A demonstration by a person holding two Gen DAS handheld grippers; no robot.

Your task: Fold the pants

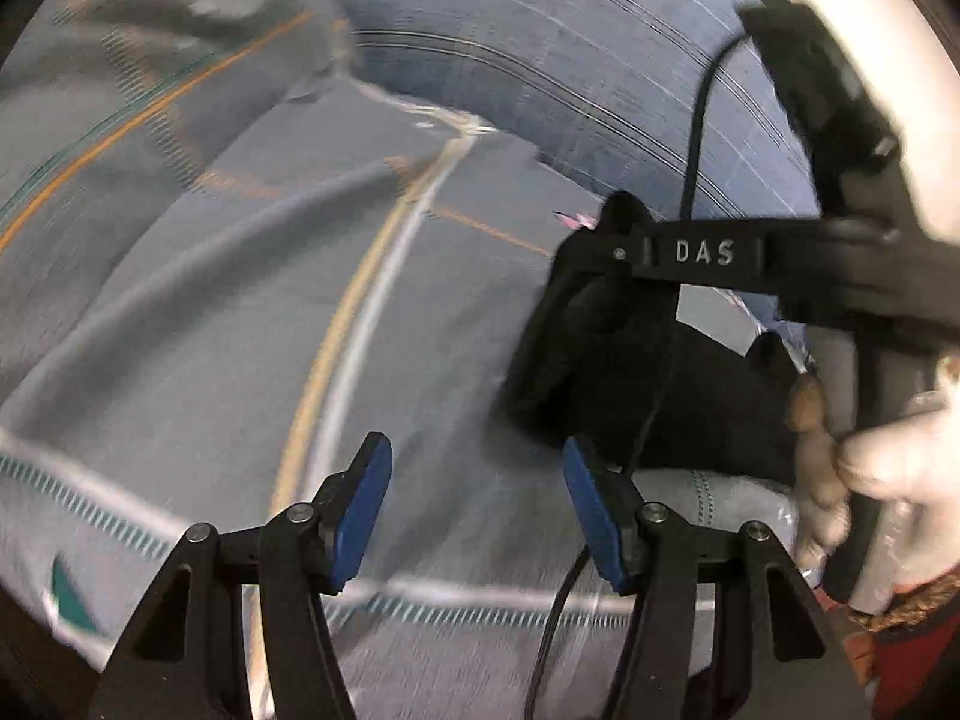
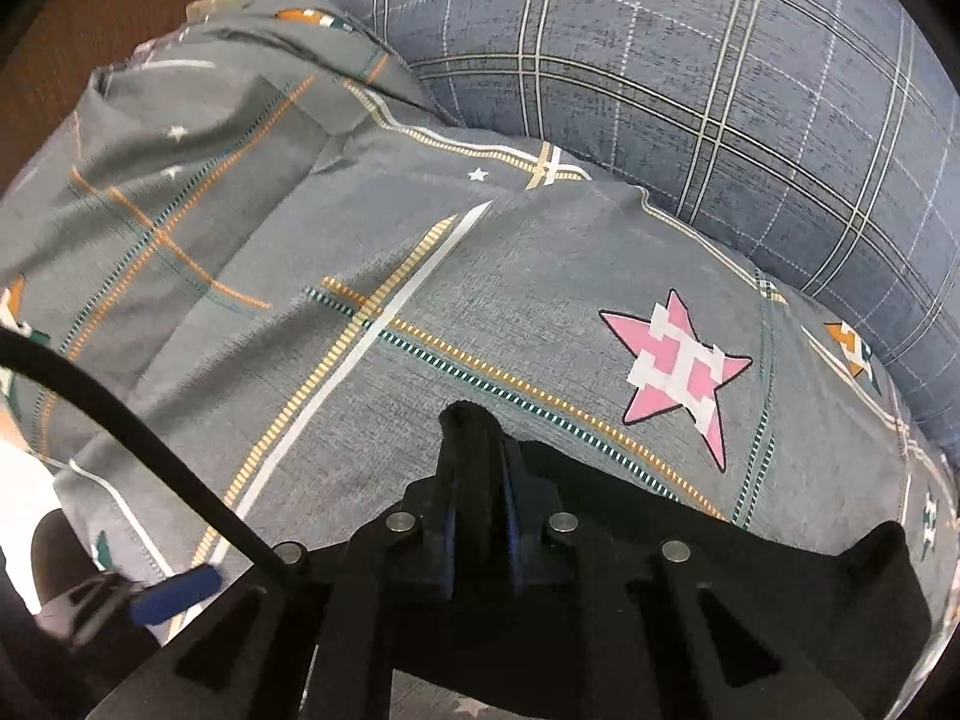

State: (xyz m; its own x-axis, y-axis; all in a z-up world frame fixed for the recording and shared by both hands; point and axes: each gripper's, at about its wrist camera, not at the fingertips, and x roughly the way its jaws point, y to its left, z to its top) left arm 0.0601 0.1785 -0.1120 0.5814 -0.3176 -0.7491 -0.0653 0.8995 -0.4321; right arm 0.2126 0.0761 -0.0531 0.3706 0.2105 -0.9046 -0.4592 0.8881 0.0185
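Observation:
The black pants (image 1: 636,384) hang bunched at the right of the left wrist view, held up by my right gripper (image 1: 606,222), which is shut on them. In the right wrist view the same black pants (image 2: 750,576) spread under my right gripper (image 2: 486,420), whose jaws are closed together on the cloth. My left gripper (image 1: 474,504) is open and empty, its blue pads (image 1: 366,510) apart, above the grey bedsheet (image 1: 240,312) just left of the pants. The left wrist view is motion-blurred.
The grey patterned bedsheet (image 2: 372,252) with a pink star (image 2: 678,372) covers the bed. A blue plaid pillow (image 2: 690,78) lies at the back. A black cable (image 2: 120,420) crosses the left. A gloved hand (image 1: 888,468) holds the right tool.

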